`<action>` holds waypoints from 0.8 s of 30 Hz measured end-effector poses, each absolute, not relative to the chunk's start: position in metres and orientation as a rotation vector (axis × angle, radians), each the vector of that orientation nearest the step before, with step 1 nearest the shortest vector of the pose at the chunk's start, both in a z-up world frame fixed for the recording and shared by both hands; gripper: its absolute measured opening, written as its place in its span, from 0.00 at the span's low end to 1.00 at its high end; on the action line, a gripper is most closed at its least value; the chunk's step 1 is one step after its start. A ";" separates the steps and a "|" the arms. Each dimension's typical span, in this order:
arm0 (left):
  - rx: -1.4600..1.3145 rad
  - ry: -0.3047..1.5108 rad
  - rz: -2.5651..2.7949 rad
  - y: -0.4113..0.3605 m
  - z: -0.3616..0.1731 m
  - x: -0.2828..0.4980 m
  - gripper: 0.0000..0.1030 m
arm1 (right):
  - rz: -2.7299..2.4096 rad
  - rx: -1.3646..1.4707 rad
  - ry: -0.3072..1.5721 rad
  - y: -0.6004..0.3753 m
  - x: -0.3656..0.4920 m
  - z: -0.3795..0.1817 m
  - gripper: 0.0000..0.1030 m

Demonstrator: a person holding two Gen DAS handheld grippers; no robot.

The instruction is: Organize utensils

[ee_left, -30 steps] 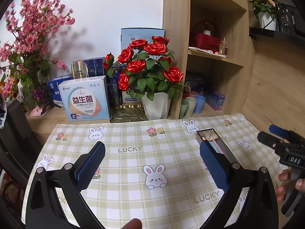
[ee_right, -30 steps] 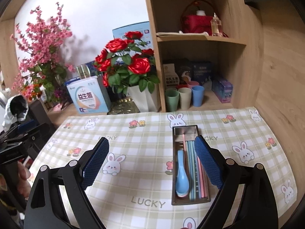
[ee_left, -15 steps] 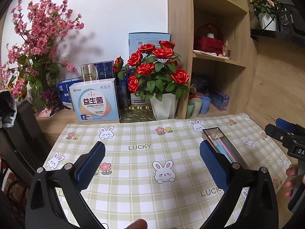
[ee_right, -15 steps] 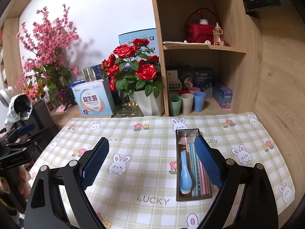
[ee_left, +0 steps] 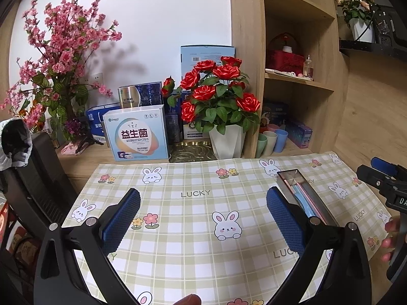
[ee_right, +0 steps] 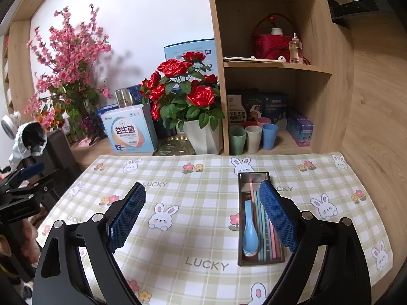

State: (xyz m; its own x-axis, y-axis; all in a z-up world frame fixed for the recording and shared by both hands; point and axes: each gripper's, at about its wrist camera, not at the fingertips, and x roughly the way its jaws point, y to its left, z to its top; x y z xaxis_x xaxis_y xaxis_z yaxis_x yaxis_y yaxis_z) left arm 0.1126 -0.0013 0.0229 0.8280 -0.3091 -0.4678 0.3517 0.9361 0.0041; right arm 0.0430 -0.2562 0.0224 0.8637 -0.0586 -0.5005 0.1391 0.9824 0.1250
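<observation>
Both grippers, left (ee_left: 203, 213) and right (ee_right: 202, 211), spread wide, empty, now higher and farther back than 1 second ago. Narrow metal tray (ee_right: 264, 260) holds blue plastic spoon (ee_right: 249, 233) and pastel chopsticks (ee_right: 265, 239) near checked bunny mat's (ee_right: 193, 231) right edge. Likely finished.

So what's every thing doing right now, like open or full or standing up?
left claw: open, holding nothing.
right claw: open, holding nothing.
metal tray: lying flat on the mat, utensils inside.
blue spoon: lying in the tray, bowl toward the camera.
chopsticks: lying lengthwise beside the spoon.
three cups: standing upright on the shelf.
rose pot: upright.
</observation>
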 end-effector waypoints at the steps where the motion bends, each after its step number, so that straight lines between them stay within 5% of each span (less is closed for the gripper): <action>1: 0.090 0.481 -0.352 0.000 0.023 0.112 0.94 | -0.104 0.160 0.518 -0.256 0.044 0.022 0.85; 24: 0.062 0.469 -0.328 0.025 0.027 0.104 0.94 | -0.088 0.150 0.537 -0.241 0.051 0.018 0.85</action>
State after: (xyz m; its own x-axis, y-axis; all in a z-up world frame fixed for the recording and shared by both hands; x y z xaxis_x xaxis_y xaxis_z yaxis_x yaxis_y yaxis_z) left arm 0.1045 0.0247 0.0274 0.8410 -0.2956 -0.4530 0.3240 0.9459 -0.0157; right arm 0.0509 -0.2415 0.0180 0.8559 -0.0442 -0.5153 0.1225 0.9853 0.1189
